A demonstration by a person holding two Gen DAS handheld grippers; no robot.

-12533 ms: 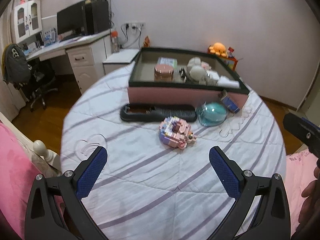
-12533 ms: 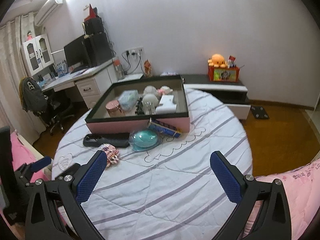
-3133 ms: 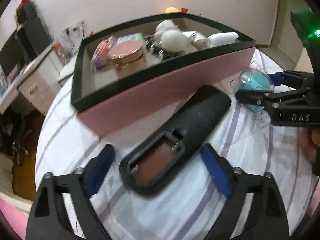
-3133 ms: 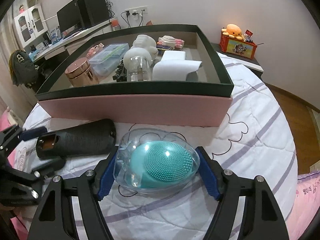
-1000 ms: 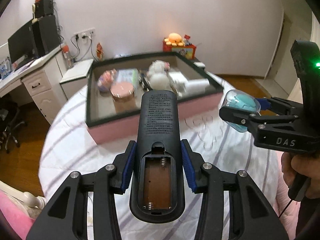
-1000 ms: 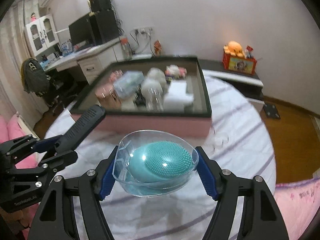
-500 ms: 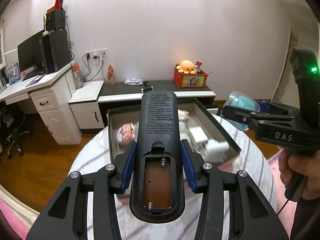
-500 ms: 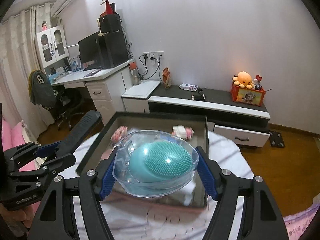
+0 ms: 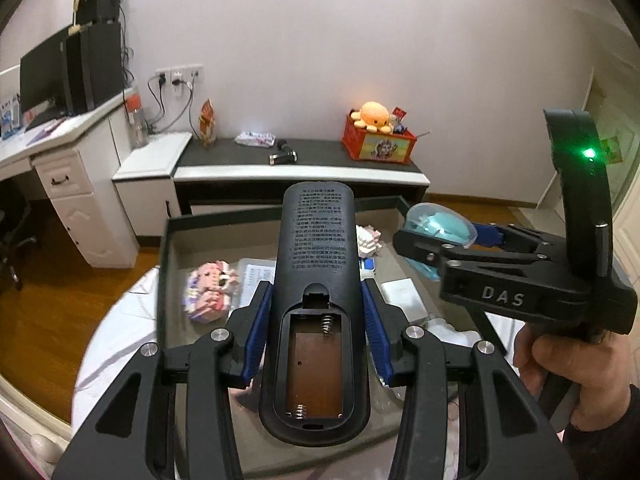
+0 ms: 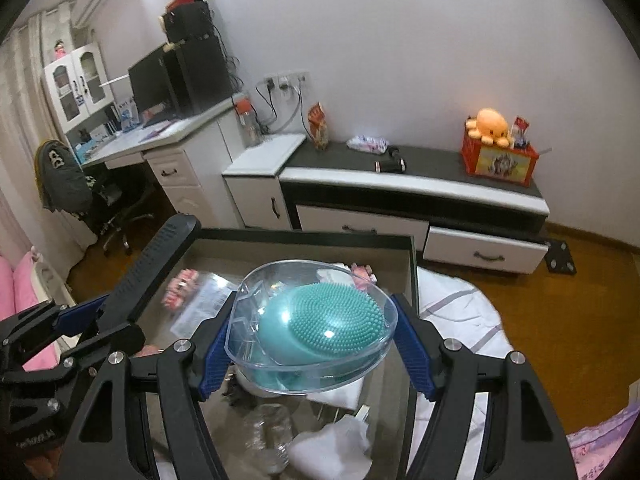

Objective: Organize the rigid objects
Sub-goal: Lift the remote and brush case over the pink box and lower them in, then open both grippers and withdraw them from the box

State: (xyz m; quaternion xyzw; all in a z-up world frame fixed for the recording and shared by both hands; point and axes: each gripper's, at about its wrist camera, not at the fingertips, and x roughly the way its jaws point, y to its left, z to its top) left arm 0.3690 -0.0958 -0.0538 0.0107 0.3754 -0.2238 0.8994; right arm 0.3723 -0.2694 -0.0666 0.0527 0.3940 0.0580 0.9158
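My left gripper (image 9: pixel 316 332) is shut on a black remote control (image 9: pixel 316 280) that lies back-up with its battery bay open. I hold it in the air above the dark-rimmed box (image 9: pixel 164 272). My right gripper (image 10: pixel 312 344) is shut on a clear case with a teal silicone brush (image 10: pixel 316 328) inside. It also hangs above the box (image 10: pixel 412 276). In the left wrist view the right gripper (image 9: pixel 440 240) is to the right of the remote. In the right wrist view the left gripper (image 10: pixel 96 316) and the remote (image 10: pixel 156 264) are at the left.
Inside the box lie a pink block toy (image 9: pixel 208 292), a clear plastic case (image 9: pixel 256 276), a white box (image 9: pixel 404 300) and other small items. The box stands on a striped bedspread (image 10: pixel 460 312). Behind are a low black-and-white cabinet (image 10: pixel 400 192) and a desk (image 10: pixel 176 140).
Both grippers have moved forward over the box with their loads still held. The box now lies directly below them, nearer than half a second ago.
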